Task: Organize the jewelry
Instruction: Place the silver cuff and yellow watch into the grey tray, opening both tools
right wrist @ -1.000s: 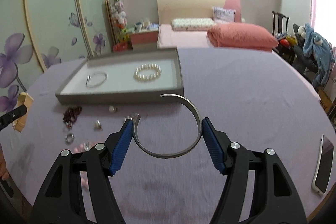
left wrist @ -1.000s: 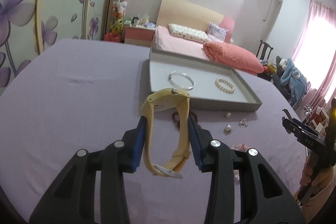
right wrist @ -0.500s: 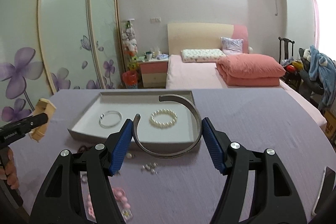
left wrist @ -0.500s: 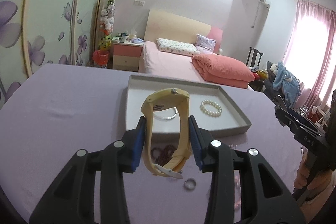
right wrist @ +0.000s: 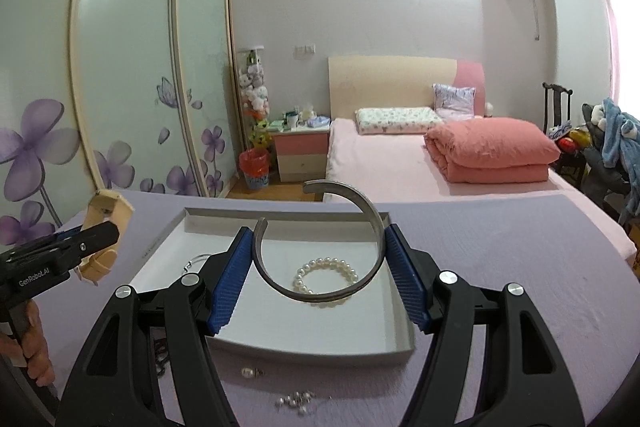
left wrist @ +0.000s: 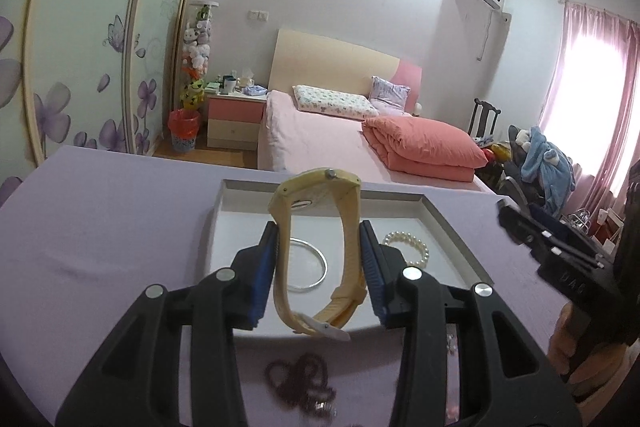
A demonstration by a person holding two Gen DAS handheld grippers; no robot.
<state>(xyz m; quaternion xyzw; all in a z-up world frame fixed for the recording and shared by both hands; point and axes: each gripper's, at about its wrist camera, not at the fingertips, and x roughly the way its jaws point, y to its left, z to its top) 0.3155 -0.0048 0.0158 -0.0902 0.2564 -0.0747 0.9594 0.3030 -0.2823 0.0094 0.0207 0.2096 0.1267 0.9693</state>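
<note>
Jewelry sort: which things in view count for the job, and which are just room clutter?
Job items:
- yellow watch, in left tongs
- open metal cuff, in right tongs
- gray tray
- pearl bracelet, in tray
- thin silver bangle, in tray
- dark bead strand
- small loose pieces

Just lying about:
- bed
- folded pink quilt
- nightstand
- red bin

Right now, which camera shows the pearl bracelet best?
The right wrist view: the pearl bracelet lies nearly whole in the tray, only crossed by the held metal cuff. The left wrist view shows the bracelet partly hidden behind a gripper finger.
</note>
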